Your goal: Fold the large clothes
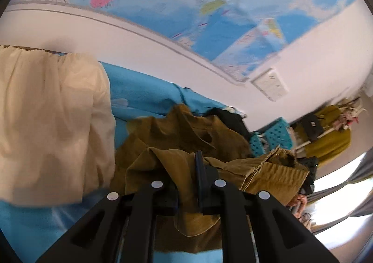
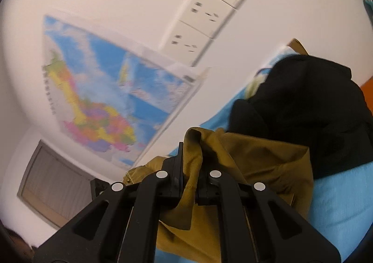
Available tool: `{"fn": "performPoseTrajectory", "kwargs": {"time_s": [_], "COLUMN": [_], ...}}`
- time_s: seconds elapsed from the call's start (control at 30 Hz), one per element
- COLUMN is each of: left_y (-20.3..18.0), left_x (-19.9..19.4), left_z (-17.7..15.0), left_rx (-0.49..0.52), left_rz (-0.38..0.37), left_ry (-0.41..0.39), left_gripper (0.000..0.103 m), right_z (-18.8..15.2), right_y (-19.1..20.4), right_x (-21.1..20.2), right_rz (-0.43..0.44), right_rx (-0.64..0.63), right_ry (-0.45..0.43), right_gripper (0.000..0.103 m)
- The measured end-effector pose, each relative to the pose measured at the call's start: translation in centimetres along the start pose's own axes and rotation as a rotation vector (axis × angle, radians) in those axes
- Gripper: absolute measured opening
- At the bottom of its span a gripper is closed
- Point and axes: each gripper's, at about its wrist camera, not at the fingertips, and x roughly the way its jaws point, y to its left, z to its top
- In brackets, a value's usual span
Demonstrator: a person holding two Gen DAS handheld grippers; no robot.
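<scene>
An olive-brown corduroy garment (image 1: 186,137) hangs bunched and lifted over a bright blue sheet (image 1: 144,95). My left gripper (image 1: 190,169) is shut on a fold of it, cloth draped over and between its black fingers. In the right wrist view the same olive garment (image 2: 256,160) trails to the right, and my right gripper (image 2: 190,160) is shut on another edge of it, with a hem poking up between the fingers. A black garment (image 2: 303,109) lies heaped behind it on the blue sheet (image 2: 338,211).
A cream cloth (image 1: 51,123) lies at the left on the blue sheet. A coloured wall map (image 1: 209,6) and a white socket panel (image 2: 205,18) are on the wall behind. Teal baskets (image 1: 277,134) and a clothes rack (image 1: 326,128) stand at the right, by a bright window.
</scene>
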Motion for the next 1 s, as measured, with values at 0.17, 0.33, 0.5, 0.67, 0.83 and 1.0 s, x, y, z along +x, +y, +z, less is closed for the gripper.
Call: {"fn": "performPoseTrajectory", "kwargs": {"time_s": [0.17, 0.33, 0.5, 0.67, 0.83, 1.0], "left_y": [2.2, 4.4, 6.1, 7.5, 7.3, 5.4], "left_x": [3.8, 7.5, 10.0, 10.6, 10.1, 8.8], "left_z": [2.9, 4.7, 5.2, 5.1, 5.1, 4.9], "left_rx": [-0.053, -0.097, -0.132, -0.172, -0.185, -0.171], "left_rz": [0.039, 0.082, 0.111, 0.069, 0.02, -0.029], "left_ry": [0.049, 0.098, 0.137, 0.155, 0.144, 0.092], "left_gripper": [0.011, 0.011, 0.013, 0.013, 0.029, 0.076], "right_z": [2.0, 3.3, 3.6, 1.2, -6.1, -11.4], "right_y": [-2.8, -5.2, -6.1, 0.2, 8.4, 8.9], "right_x": [3.7, 6.6, 5.8, 3.0, 9.3, 17.6], "right_rz": [-0.067, -0.138, -0.2, -0.16, -0.262, -0.385], "right_rx": [0.067, 0.111, 0.168, -0.095, -0.585, -0.845], "right_ry": [0.031, 0.06, 0.012, -0.057, 0.124, 0.289], "right_gripper": [0.006, 0.012, 0.076, 0.071, 0.066, 0.05]}}
